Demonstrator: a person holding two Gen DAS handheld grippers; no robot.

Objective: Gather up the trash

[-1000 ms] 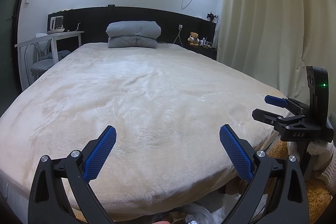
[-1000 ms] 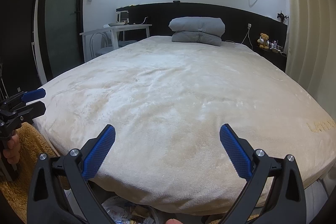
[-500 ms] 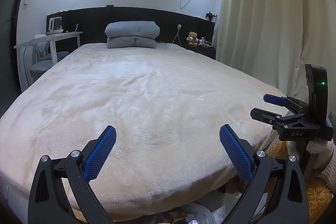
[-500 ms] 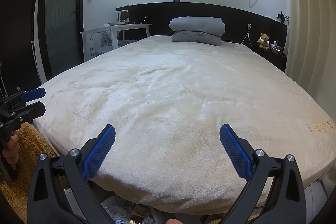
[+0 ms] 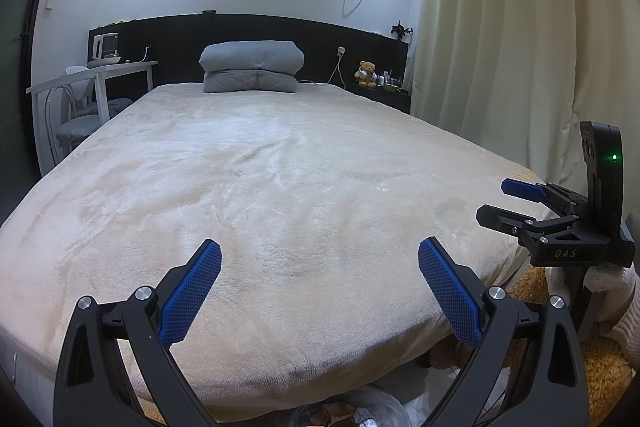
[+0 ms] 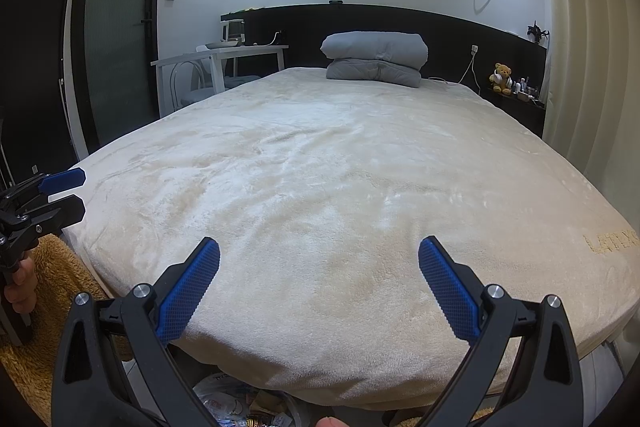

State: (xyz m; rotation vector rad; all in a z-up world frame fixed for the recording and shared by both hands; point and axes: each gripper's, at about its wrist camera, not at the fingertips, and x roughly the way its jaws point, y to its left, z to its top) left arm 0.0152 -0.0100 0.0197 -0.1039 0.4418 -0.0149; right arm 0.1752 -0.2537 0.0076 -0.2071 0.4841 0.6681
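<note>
Past the foot of the bed, at the bottom edge of each view, lies a clear plastic bag of wrappers and trash, partly hidden by the gripper bodies. My left gripper is held open over the near end of the cream blanket with nothing between its blue pads. Beside it, my right gripper is also open and empty. Each shows from the side in the other's view: the right gripper at the right, the left gripper at the left, held by a hand.
The wide bed fills the middle, with a folded grey duvet at its head. A white desk and chair stand left, a glass door beyond. Curtains hang on the right. A brown shaggy rug covers the floor.
Both grippers stay open and almost still; the views have only drifted very slightly.
</note>
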